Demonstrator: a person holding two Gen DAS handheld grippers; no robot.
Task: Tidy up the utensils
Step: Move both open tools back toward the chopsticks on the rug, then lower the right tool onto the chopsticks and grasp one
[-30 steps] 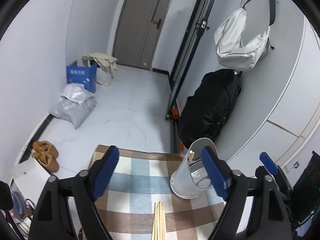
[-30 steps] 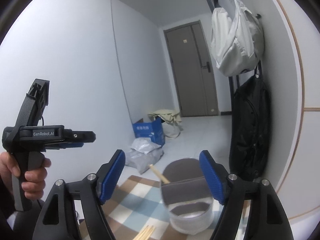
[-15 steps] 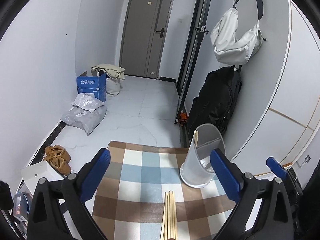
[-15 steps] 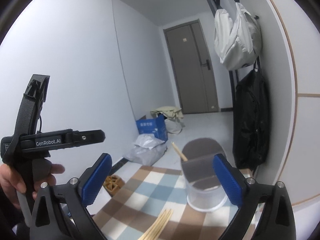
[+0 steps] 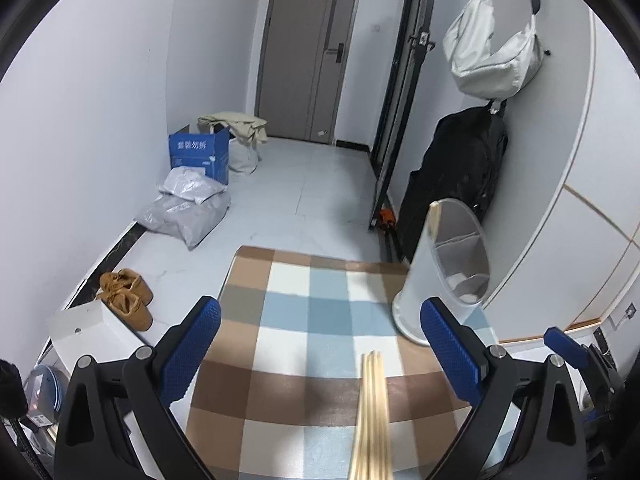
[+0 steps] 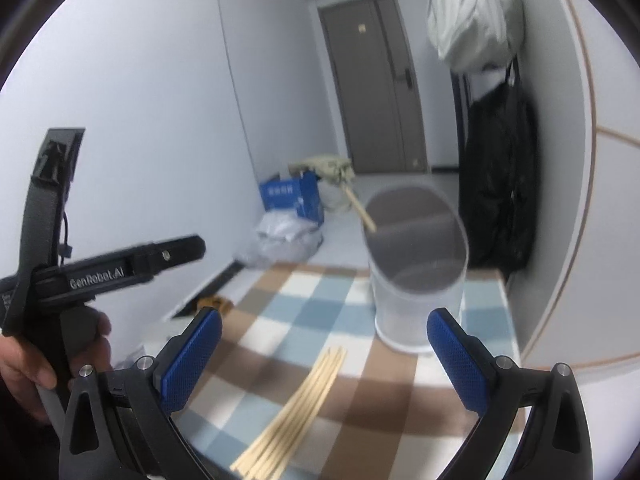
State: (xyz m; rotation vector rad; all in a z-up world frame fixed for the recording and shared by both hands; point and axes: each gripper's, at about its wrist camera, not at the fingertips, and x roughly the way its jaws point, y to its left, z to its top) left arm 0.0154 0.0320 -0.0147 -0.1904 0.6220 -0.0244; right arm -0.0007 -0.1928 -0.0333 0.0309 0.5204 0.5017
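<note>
Left-wrist view: the left gripper (image 5: 320, 328) is spread wide, its blue pads (image 5: 192, 344) clear of everything and nothing between them; its jaws have just been opening. It hangs above a checked tablecloth (image 5: 304, 304) in brown, blue and white. A bundle of wooden chopsticks (image 5: 372, 416) lies flat on the cloth between and below the jaws, untouched. A white utensil holder (image 5: 432, 280) with inner dividers stands upright near the cloth's far right corner, one chopstick (image 5: 434, 220) leaning against its rim.

Right-wrist view: the right gripper (image 6: 324, 344) is likewise released and empty, its jaws having just been opening. The chopsticks (image 6: 296, 408) lie diagonally on the cloth (image 6: 320, 312) near the left finger; the holder (image 6: 416, 276) stands beyond, just inside the right finger. A hand (image 6: 36, 364) at left grips the other gripper's handle.
</note>
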